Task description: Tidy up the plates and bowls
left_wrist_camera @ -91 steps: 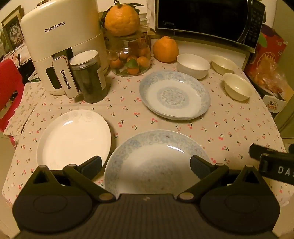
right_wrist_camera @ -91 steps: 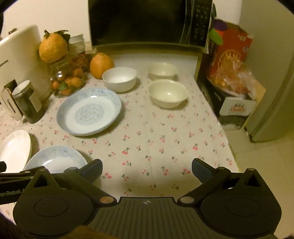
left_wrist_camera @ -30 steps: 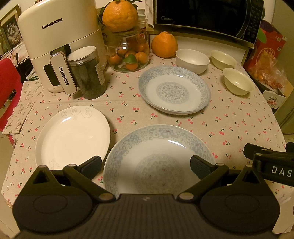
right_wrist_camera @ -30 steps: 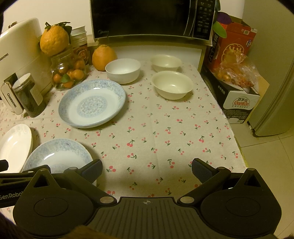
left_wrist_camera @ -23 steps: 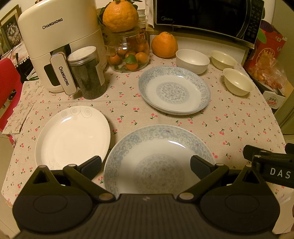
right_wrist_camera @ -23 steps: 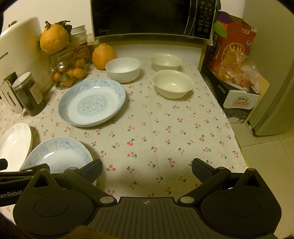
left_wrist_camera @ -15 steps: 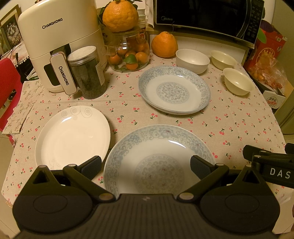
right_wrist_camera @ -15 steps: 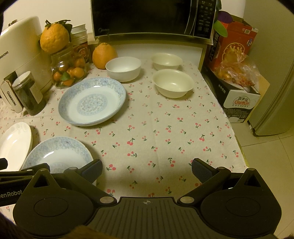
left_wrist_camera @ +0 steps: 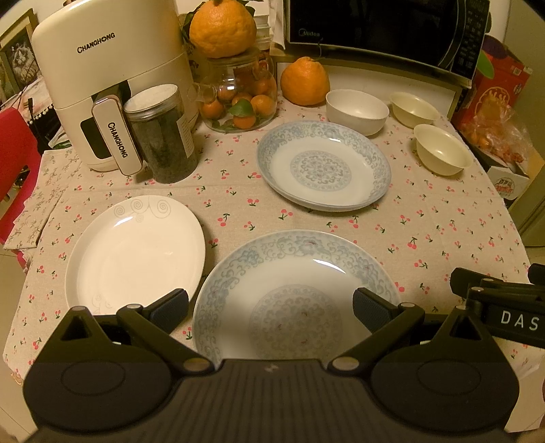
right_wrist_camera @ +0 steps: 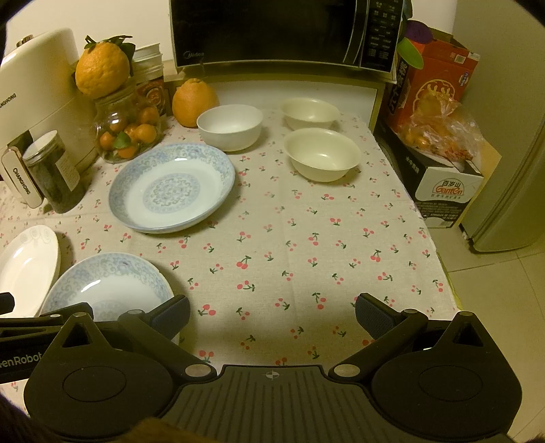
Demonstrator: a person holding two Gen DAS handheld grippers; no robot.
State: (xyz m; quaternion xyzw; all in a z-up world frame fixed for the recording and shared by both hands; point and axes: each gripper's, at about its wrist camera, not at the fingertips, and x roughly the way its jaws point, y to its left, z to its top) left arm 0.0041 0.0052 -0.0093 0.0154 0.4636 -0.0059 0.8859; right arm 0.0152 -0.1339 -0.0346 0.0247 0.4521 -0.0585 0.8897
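Note:
A blue-patterned plate (left_wrist_camera: 293, 283) lies at the table's near edge, just beyond my open, empty left gripper (left_wrist_camera: 270, 305); it also shows in the right wrist view (right_wrist_camera: 109, 286). A plain white plate (left_wrist_camera: 136, 252) lies left of it. A second blue-patterned plate (left_wrist_camera: 323, 168) lies farther back (right_wrist_camera: 172, 187). A white bowl (right_wrist_camera: 230, 126) and two cream bowls (right_wrist_camera: 322, 153) (right_wrist_camera: 310, 112) stand at the back right. My right gripper (right_wrist_camera: 272, 315) is open and empty above bare tablecloth near the front edge.
A cream air fryer (left_wrist_camera: 112, 81), a dark jar (left_wrist_camera: 161, 134), a glass jar of oranges (left_wrist_camera: 240, 98) and a loose orange (left_wrist_camera: 305, 80) stand at the back left. A microwave (right_wrist_camera: 282, 32) is behind. A box of snacks (right_wrist_camera: 439, 160) sits right of the table.
Both grippers have drawn back and risen slightly over three seconds, so the table shows more fully. Nothing on the table has moved; almost still in the last second.

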